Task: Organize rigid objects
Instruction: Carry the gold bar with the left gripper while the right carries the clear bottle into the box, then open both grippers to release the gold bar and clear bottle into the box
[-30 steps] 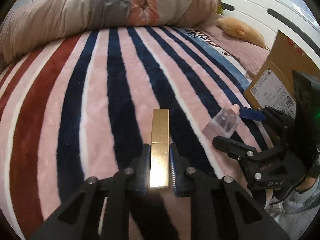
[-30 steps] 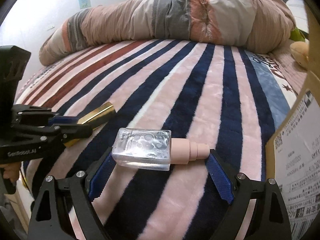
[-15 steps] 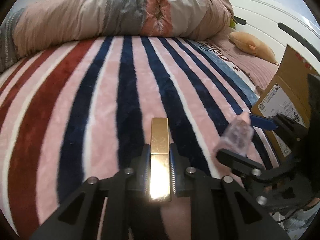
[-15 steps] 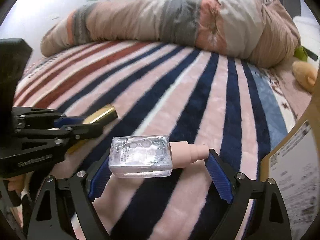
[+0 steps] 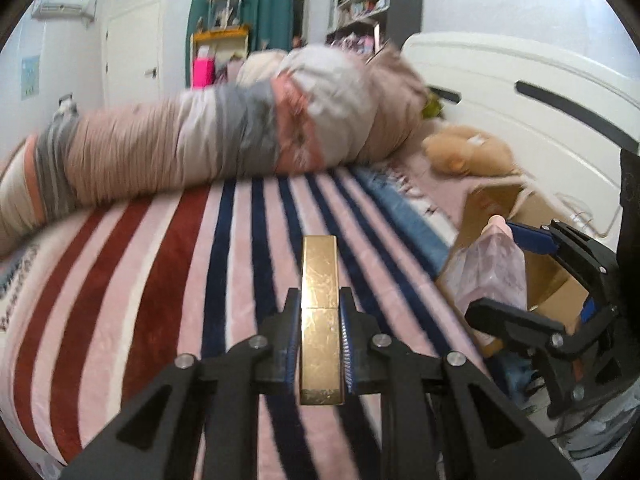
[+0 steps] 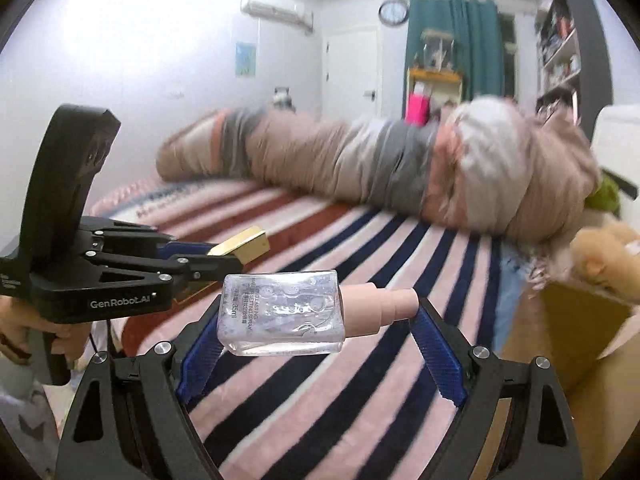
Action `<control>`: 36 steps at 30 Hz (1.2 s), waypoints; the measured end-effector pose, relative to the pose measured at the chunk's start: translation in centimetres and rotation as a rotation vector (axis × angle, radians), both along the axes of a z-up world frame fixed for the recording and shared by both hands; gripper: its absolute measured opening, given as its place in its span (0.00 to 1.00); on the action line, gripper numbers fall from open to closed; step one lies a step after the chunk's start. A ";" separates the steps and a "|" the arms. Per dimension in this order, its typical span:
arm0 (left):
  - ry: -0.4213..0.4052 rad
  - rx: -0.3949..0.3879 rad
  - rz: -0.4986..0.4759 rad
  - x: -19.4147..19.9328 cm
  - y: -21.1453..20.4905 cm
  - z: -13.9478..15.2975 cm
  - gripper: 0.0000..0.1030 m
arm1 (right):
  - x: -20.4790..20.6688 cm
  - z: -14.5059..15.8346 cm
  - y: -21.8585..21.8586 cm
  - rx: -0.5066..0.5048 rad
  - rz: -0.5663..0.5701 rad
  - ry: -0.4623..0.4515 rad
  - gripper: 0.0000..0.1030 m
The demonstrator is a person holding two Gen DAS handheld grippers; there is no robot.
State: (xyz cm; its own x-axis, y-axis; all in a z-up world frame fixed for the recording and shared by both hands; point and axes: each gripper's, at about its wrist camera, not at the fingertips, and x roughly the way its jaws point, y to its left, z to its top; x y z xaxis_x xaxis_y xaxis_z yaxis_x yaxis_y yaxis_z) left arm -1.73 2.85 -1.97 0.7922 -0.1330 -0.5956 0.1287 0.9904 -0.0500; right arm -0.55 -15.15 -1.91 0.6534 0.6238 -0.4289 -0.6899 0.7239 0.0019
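Note:
My left gripper (image 5: 320, 344) is shut on a gold rectangular bar (image 5: 320, 300) and holds it above the striped blanket (image 5: 160, 280); it also shows at the left of the right wrist view (image 6: 200, 264), with the gold bar (image 6: 244, 245) sticking out. My right gripper (image 6: 320, 320) is shut on a clear spray bottle (image 6: 280, 312) with a pink cap, held crosswise by its ends. In the left wrist view the right gripper (image 5: 516, 276) and the bottle (image 5: 492, 272) are at the right, in front of an open cardboard box (image 5: 556, 280).
A rolled duvet (image 5: 224, 144) lies across the far side of the bed. A plush toy (image 5: 464, 152) rests near the white headboard (image 5: 520, 80). The cardboard box also shows in the right wrist view (image 6: 576, 328). Shelves and a door stand behind.
Both grippers have risen and tilted up from the blanket with their objects still held. The room behind the bed has come into view, and the box interior shows.

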 end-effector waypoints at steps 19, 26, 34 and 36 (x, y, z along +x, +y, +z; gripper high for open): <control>0.048 -0.015 -0.364 5.6 -18.7 4.2 0.15 | 2.9 -2.5 -16.5 -0.117 -0.364 0.110 0.85; 0.110 0.018 -0.392 8.2 -20.9 2.8 0.15 | 4.4 -4.4 -16.6 -0.174 -0.351 0.150 0.85; 0.142 0.061 -0.410 9.3 -21.7 1.8 0.15 | 4.4 -5.2 -15.9 -0.224 -0.345 0.154 0.86; 0.145 0.059 -0.408 9.3 -21.6 1.7 0.15 | 4.3 -5.3 -15.6 -0.236 -0.342 0.151 0.86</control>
State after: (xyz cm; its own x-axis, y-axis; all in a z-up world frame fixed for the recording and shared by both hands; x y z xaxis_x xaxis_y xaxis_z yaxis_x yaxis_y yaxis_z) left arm 7.57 -18.78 -0.28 0.5897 -0.3801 -0.7126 0.5058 0.8617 -0.0411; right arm 3.74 -30.77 -7.25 0.7245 0.2562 -0.6399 -0.4155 0.9031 -0.1088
